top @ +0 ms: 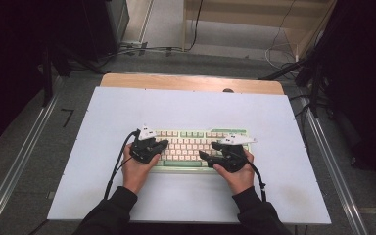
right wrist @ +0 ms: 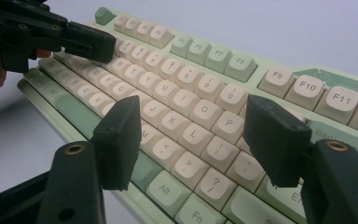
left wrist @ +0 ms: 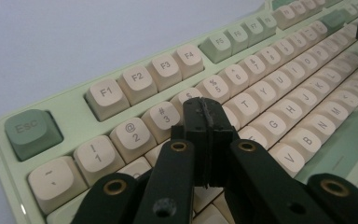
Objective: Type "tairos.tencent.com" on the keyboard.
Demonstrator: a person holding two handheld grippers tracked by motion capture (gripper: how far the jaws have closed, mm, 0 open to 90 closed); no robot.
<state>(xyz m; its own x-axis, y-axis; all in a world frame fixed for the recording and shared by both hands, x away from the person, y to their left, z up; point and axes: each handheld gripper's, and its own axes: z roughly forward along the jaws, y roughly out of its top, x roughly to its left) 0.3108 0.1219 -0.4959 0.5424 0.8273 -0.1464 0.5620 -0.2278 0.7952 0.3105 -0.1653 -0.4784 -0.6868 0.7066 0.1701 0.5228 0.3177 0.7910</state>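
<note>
The high view is evenly lit from above: the white table (top: 191,107) is bright while the upper left and right edges of the frame sink into near black. Shadows are soft. Both gripper views are grainy and hazy, with the near jaws blurred along the bottom and the keyboard (left wrist: 279,88) softening toward the upper right.

Both forearms wear black sleeves (top: 108,211). The left gripper (top: 162,143) and right gripper (top: 206,150) are black with white top plates, each trailing a black cable (top: 116,164). Brass-coloured rivets (left wrist: 179,146) dot the matte jaw links, lower frame.
</note>
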